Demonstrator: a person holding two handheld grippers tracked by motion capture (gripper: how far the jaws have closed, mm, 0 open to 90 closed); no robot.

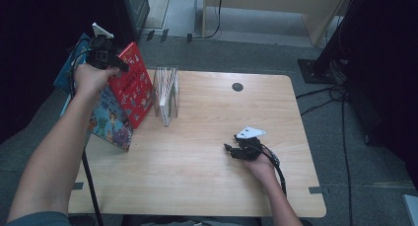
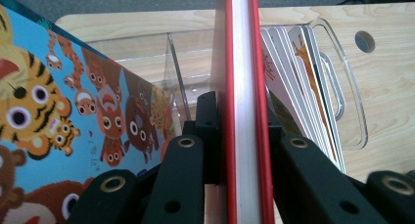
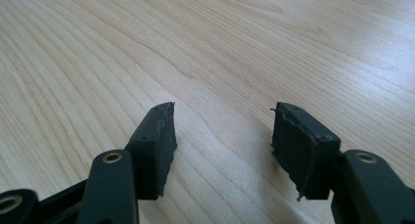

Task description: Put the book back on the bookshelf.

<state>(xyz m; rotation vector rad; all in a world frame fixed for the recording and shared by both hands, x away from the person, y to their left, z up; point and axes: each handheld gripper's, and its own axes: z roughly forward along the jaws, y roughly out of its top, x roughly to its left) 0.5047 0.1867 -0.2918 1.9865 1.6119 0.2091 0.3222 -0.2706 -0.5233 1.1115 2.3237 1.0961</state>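
From above, the left gripper (image 1: pixel 114 63) is raised over the table's far left corner, at about ten o'clock from the middle of the wooden table (image 1: pixel 207 181), and its jaws are clamped on the top edge of a red book (image 1: pixel 132 85) that stands tilted, its cover turned toward the person. Just beside that book, at its four o'clock, a clear plastic rack (image 1: pixel 166 95) stands on the tabletop with thin white books upright in it. On the book's other side, at about seven o'clock from it, a blue picture book (image 1: pixel 109 123) with cartoon animals leans at the table's left edge. The right gripper (image 1: pixel 227 149) rests low on the table at roughly four o'clock from the centre, well apart from the books, with the person's hand behind it and the cable trailing back toward the near edge. In the left gripper view, the red book (image 2: pixel 242 87) runs straight up between the two black jaws, its white page edge facing the camera and the pads pressed against both red covers. The blue picture book (image 2: pixel 73 111) lies at nine o'clock of it, and the clear plastic rack (image 2: pixel 350 87) with its slim board books (image 2: pixel 293 87) sits at two o'clock. In the right gripper view, the fingers (image 3: pixel 156 141) stand well apart with bare wood grain of the table (image 3: pixel 205 48) between them, gripping nothing.
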